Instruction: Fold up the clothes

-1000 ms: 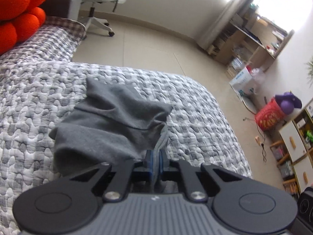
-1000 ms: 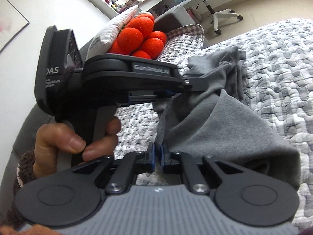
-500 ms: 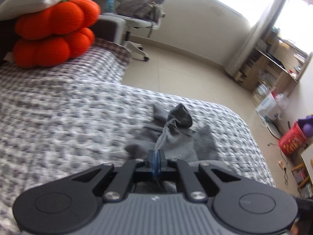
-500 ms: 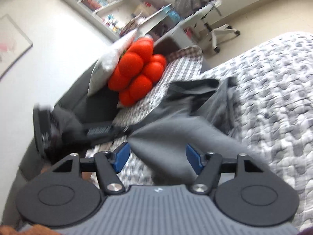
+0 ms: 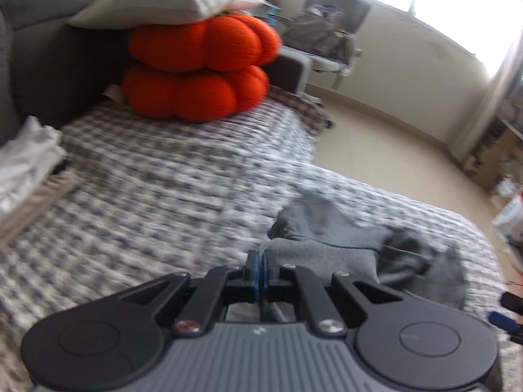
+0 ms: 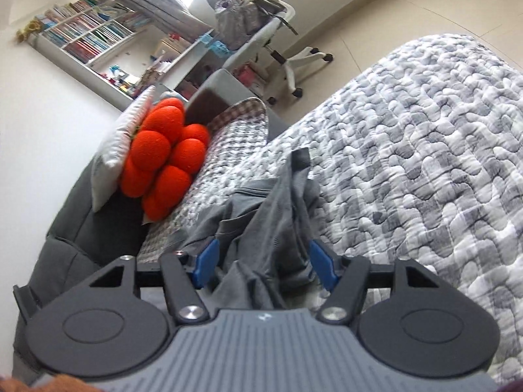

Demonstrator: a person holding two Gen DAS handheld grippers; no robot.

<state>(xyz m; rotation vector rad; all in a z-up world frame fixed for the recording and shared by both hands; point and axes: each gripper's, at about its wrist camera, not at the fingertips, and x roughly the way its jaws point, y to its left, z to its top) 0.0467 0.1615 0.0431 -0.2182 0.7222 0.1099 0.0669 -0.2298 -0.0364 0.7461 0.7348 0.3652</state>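
Left gripper (image 5: 260,271), left wrist view: pads are pressing together, pinching an edge of the grey garment (image 5: 330,251), which is trailing ahead and to the right in a rumpled heap on the quilted bed (image 5: 183,196). Off to the far left, what looks like a stack of folded clothes (image 5: 26,170) is sitting.

Right gripper (image 6: 264,263), right wrist view: jaws are standing wide apart, gripping nothing, w/ the garment bunched between and beyond them. Judging progress: garment isn't folded yet; flattening & folding are remaining.
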